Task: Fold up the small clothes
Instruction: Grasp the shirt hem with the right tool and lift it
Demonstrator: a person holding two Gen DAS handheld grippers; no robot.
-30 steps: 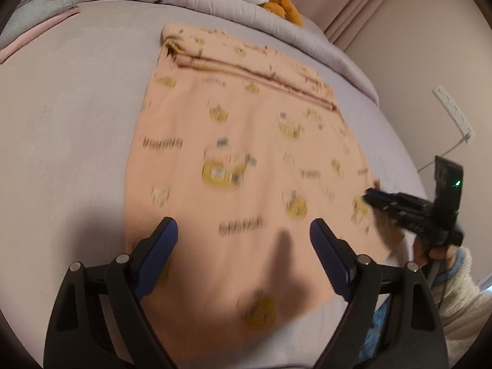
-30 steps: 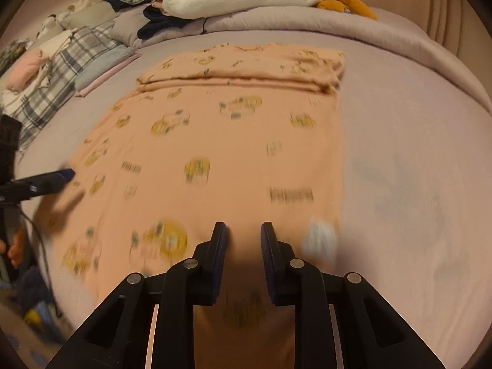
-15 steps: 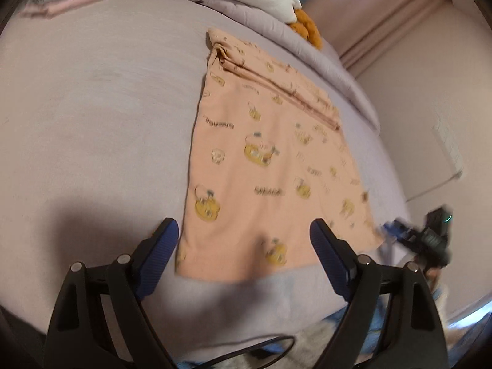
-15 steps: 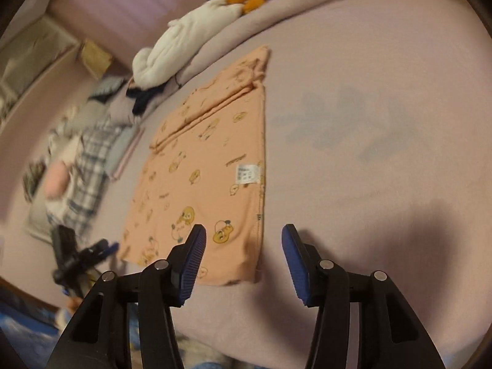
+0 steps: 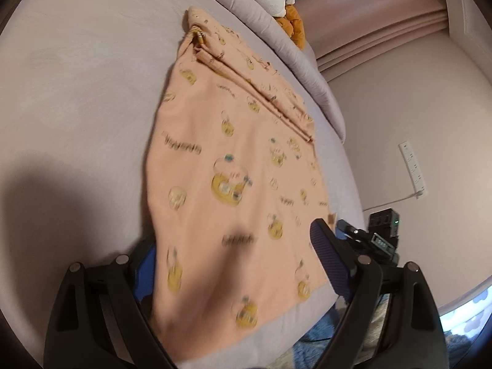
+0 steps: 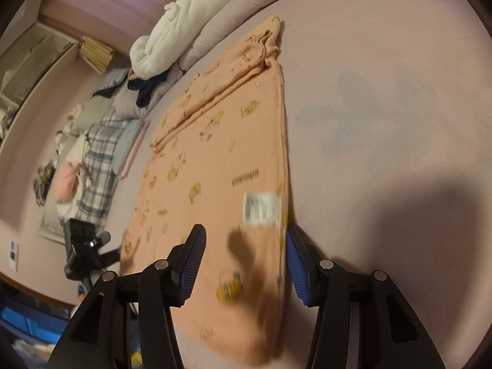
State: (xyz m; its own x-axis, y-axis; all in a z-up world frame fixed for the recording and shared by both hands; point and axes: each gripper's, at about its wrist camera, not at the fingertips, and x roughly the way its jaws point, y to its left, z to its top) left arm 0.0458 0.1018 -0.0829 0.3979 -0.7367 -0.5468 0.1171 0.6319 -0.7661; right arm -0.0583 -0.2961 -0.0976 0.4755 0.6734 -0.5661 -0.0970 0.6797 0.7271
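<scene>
Left tool [image 5: 243, 272] is spread wide over the near left corner of the peach garment [image 5: 233, 166]; its left finger looks tucked under the cloth's side edge, the right finger [image 5: 329, 261] sits above the cloth, and the pads do not press on it, so nothing is gripped. Right tool [image 6: 243, 264] is open about halfway, its jaws having just been opening; the garment's near right edge runs between the fingers, one blue pad [image 6: 192, 264] over the cloth and the other at the edge, with no pinch. The other tool shows at the far side in each wrist view. The garment lies flat on the lilac bed [image 6: 384, 77], near hem close to the bed edge, a white care label [image 6: 261, 207] near the right side seam, and the far end already folded over into a thick band [image 5: 246, 70]. Beyond that is a white pillow [image 6: 181, 30] and a clothes pile [image 6: 92, 147]. Likely next step: pinch both near corners and fold away. Risks: a jaw closing on only the top layer or on the sheet as well, so the layers split or the bedding drags; uneven corner grips would skew the fold; the hem sits near the bed edge, so a slipped grip could let the cloth slide off. Motion blur makes exact contact hard to call.
</scene>
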